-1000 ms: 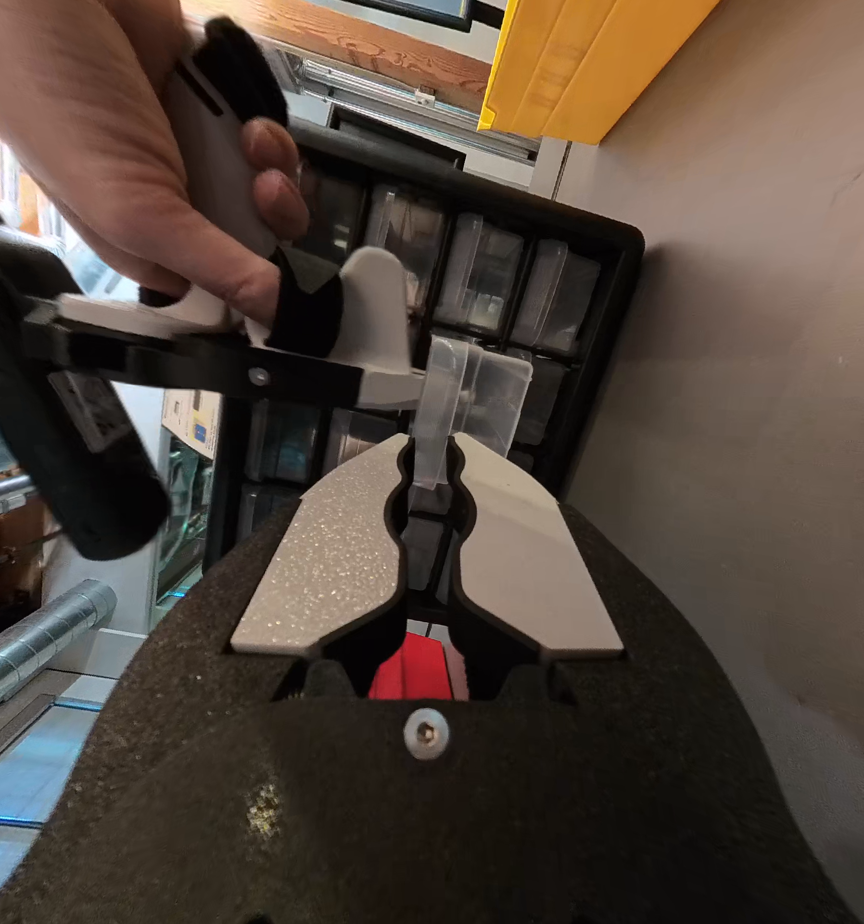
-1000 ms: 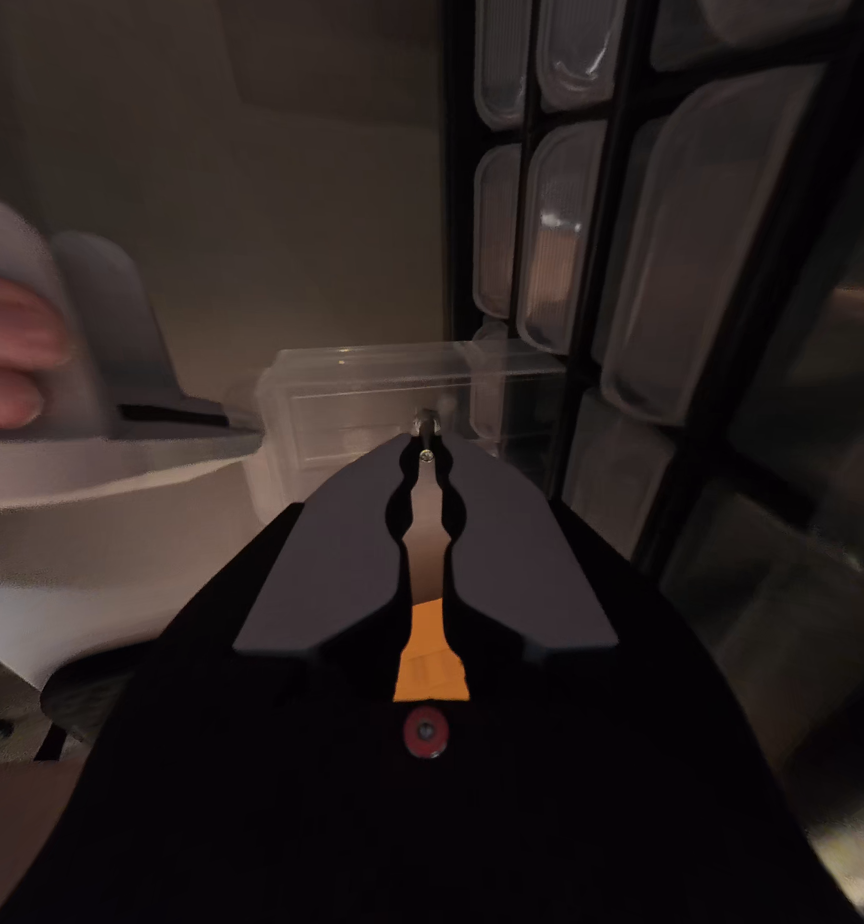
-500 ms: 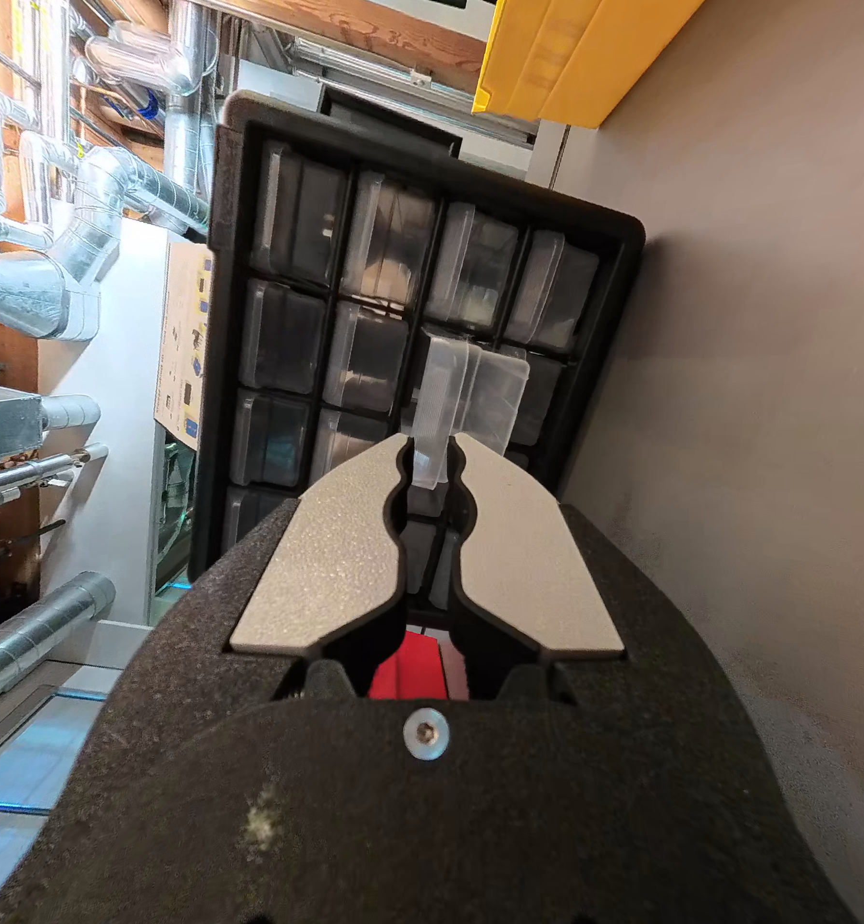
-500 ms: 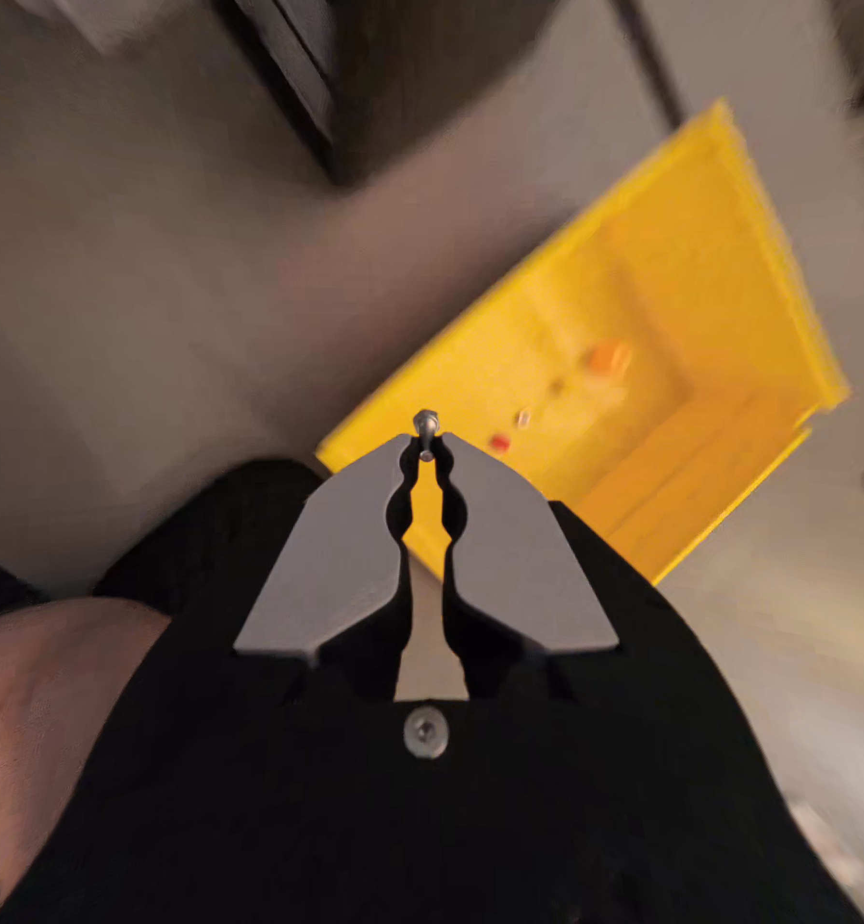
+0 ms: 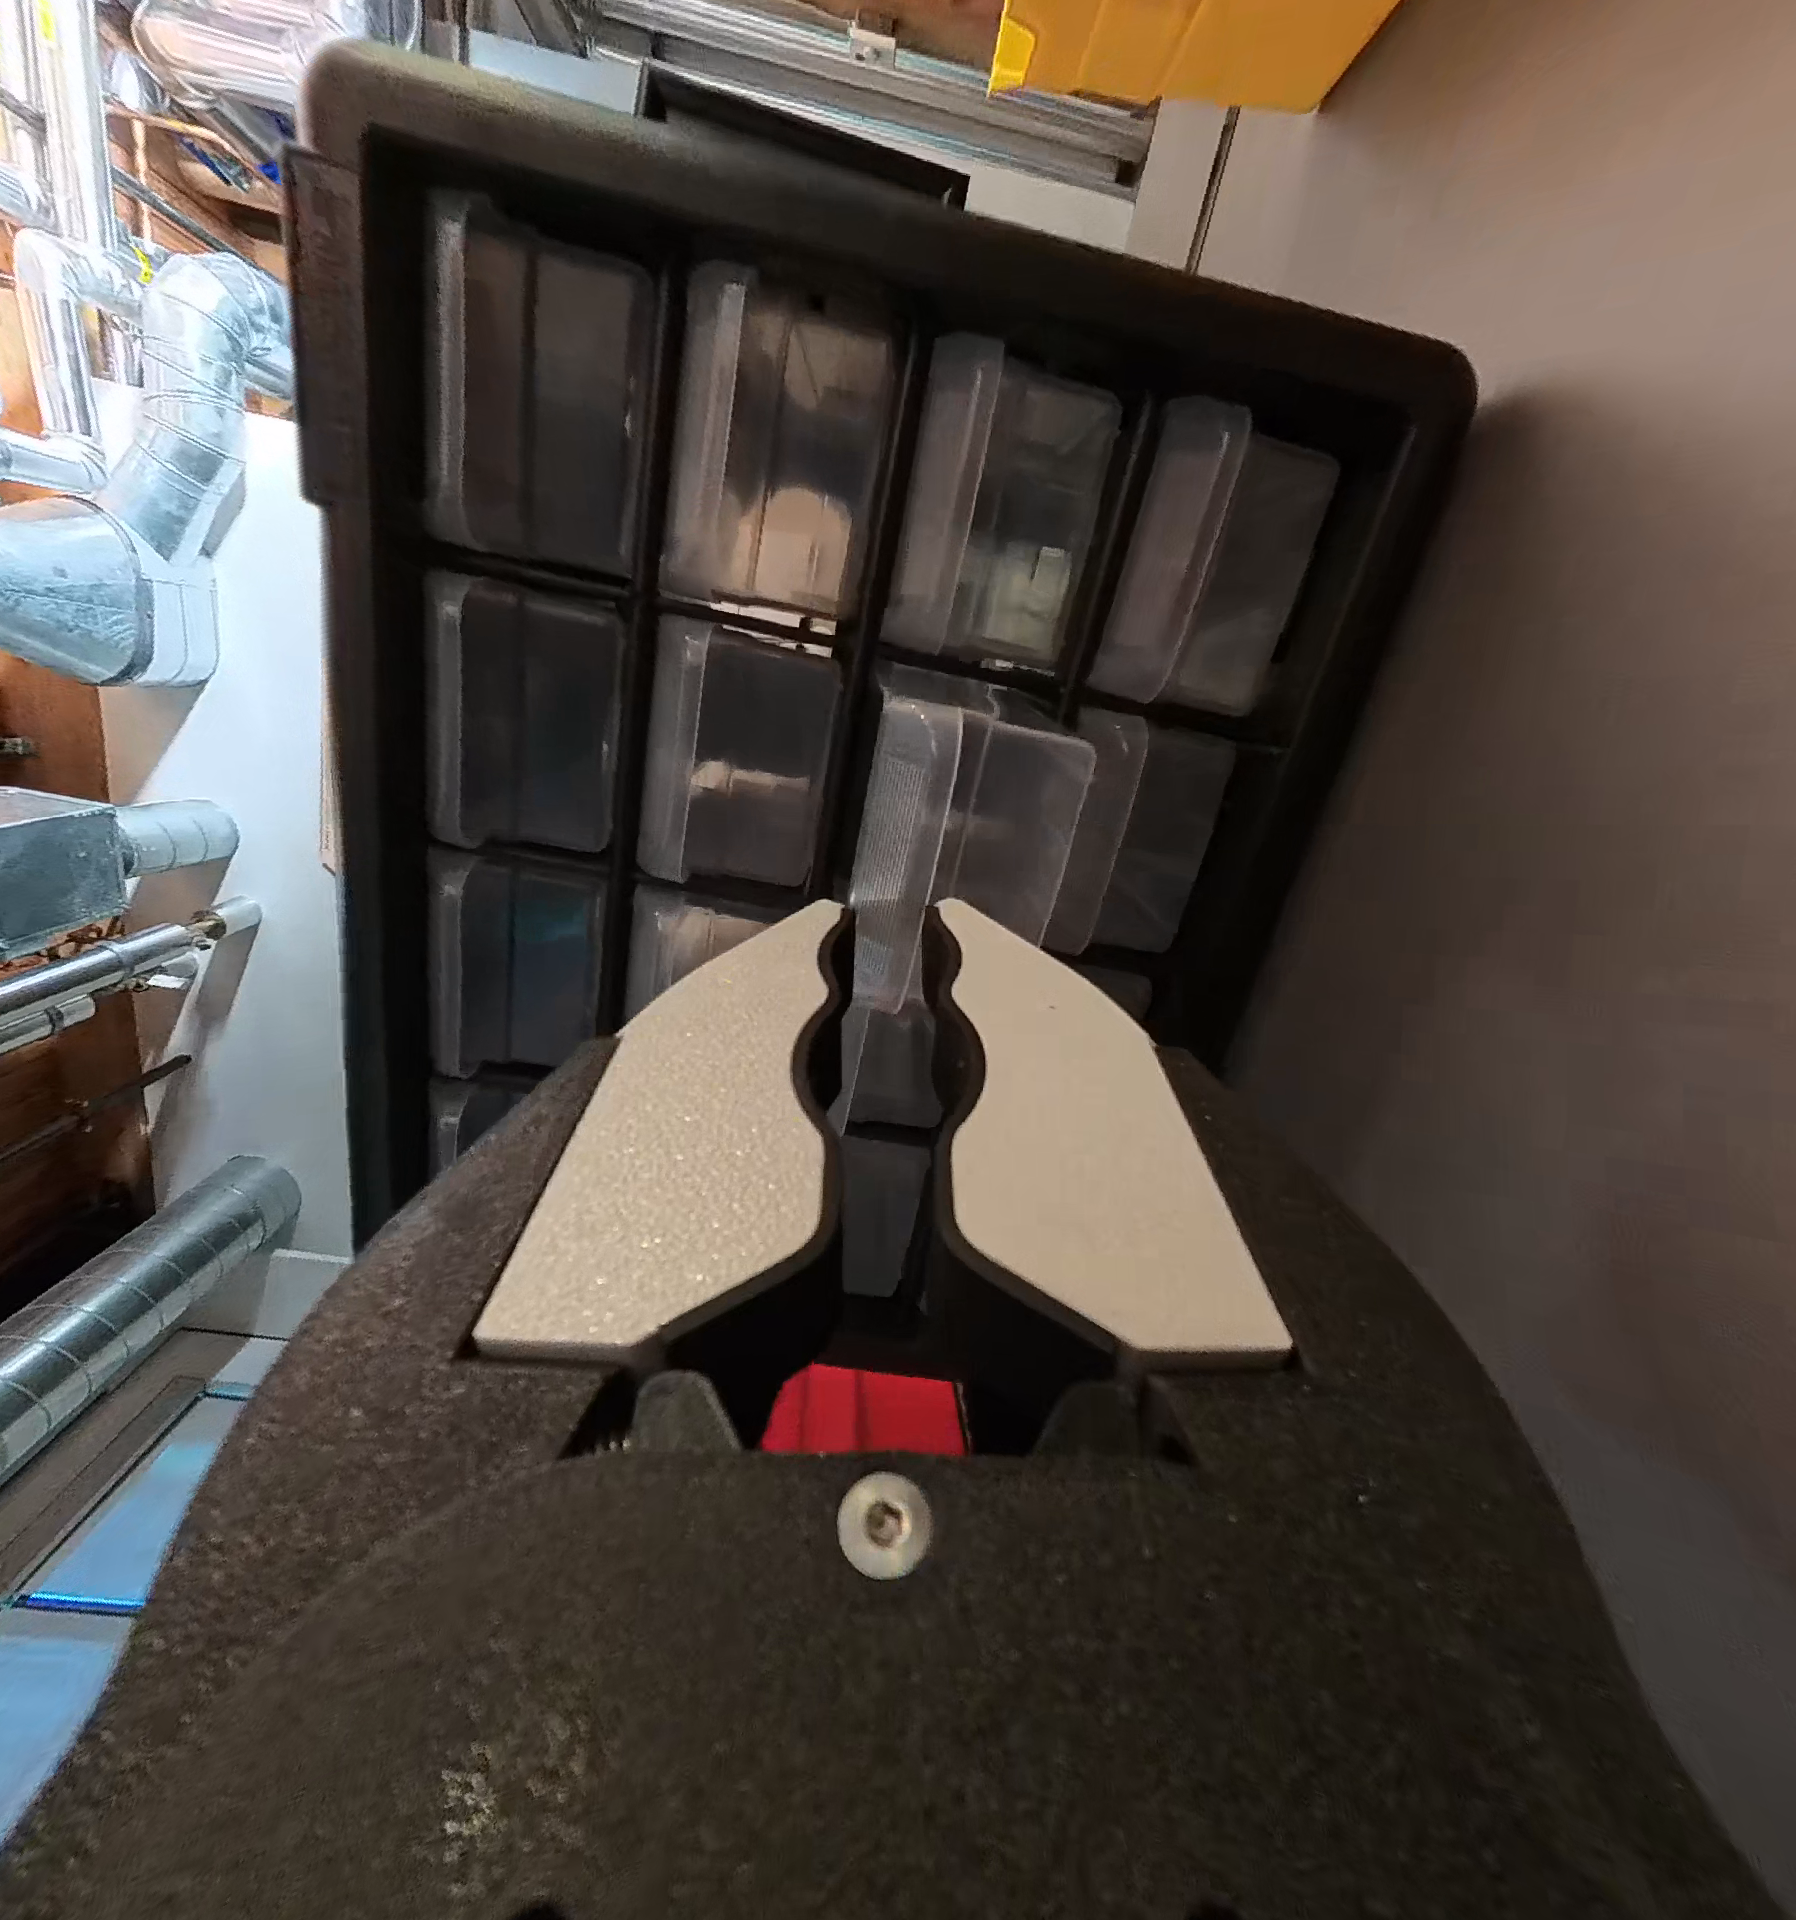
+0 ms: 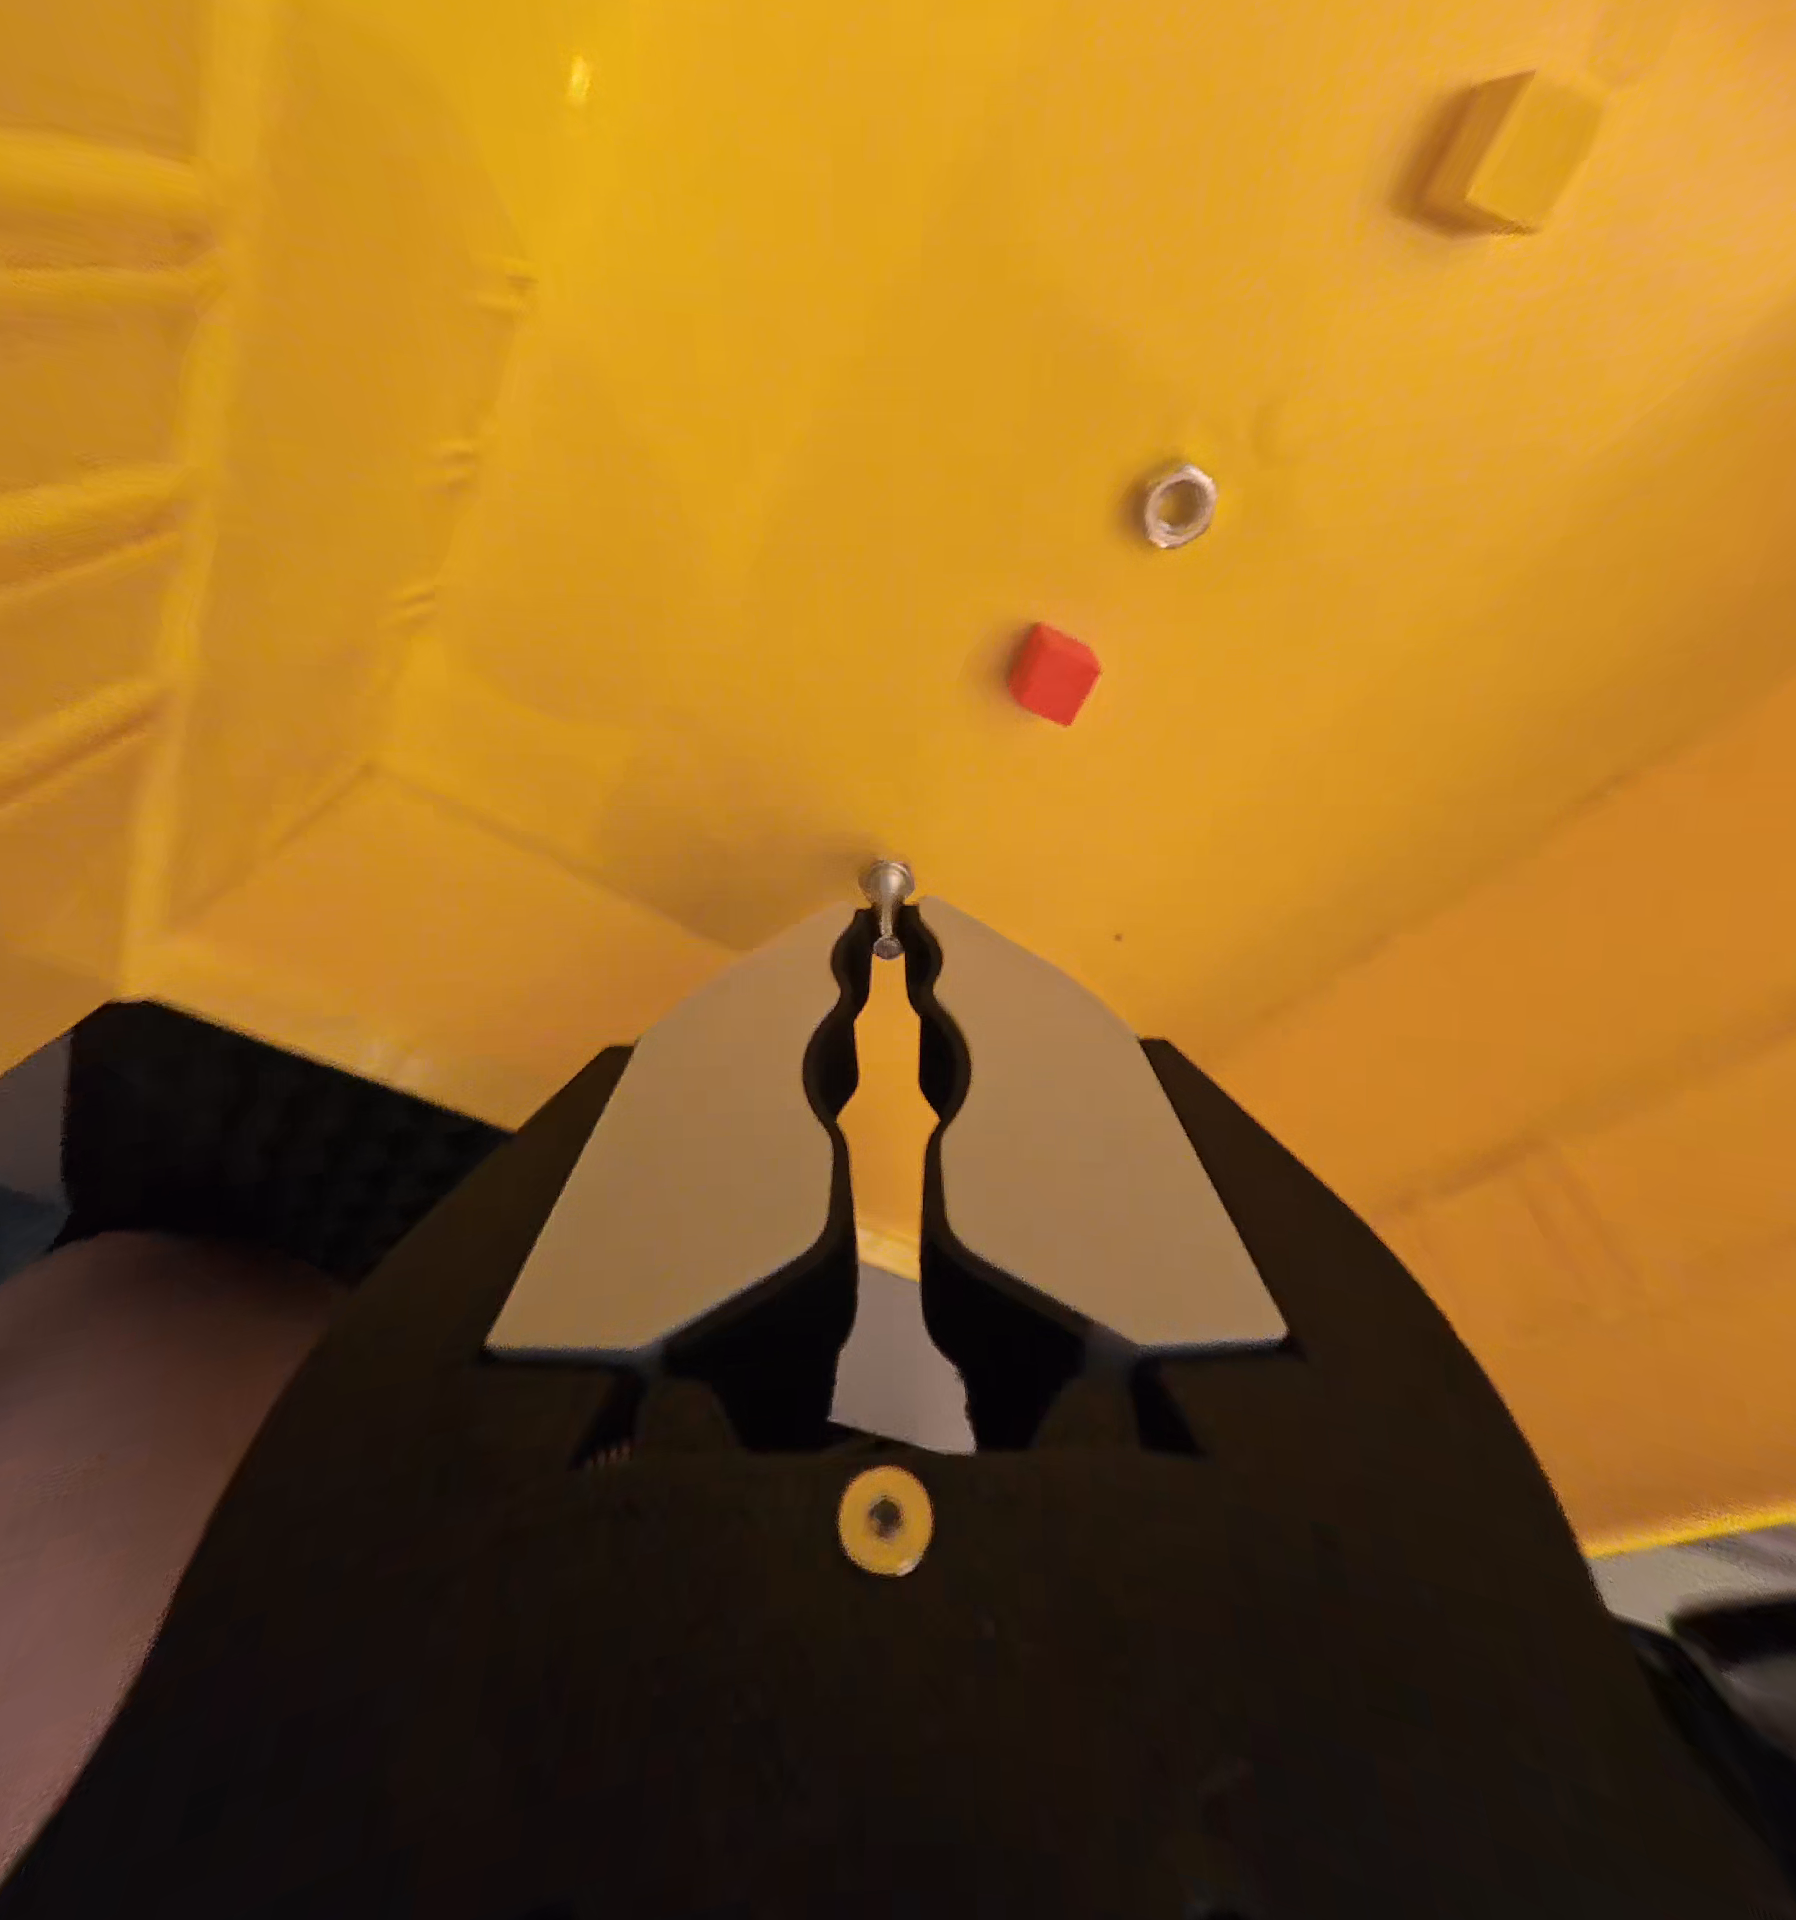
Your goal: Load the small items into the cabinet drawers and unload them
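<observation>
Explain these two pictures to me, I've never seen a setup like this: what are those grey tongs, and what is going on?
There is no robot. A person holds a two-finger gripper in each hand, with a camera on each looking along its fingers.

One picture is from the left gripper. It is shut on the handle of a clear drawer, pulled partly out of a black cabinet of similar drawers.

The other is from the right gripper. It pinches a small metal screw over a yellow bin. In the bin lie a metal nut, a red cube and a yellow cube.
</observation>
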